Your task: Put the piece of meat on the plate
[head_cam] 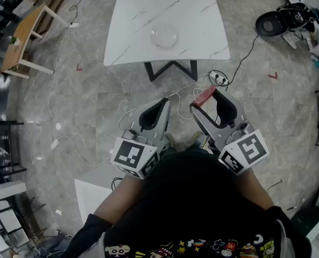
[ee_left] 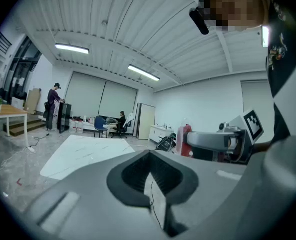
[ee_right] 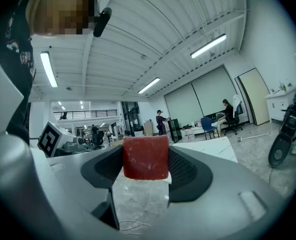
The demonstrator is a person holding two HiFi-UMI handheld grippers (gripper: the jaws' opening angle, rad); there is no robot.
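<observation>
Near side of table (head_cam: pixel 148 15): both your grippers, over floor.
Right gripper (ee_right: pixel 145 160): clamped on piece of meat (head_cam: pixel 205 95).
Left gripper (ee_left: pixel 148 155): jaws together, nothing between.
Plate (head_cam: pixel 164 36): mid-table, well apart from meat.

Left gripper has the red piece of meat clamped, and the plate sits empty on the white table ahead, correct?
Not quite: it is the right gripper that clamps the piece of meat, as the right gripper view shows. The left gripper is shut on nothing. The plate does sit empty on the white table ahead.
</observation>
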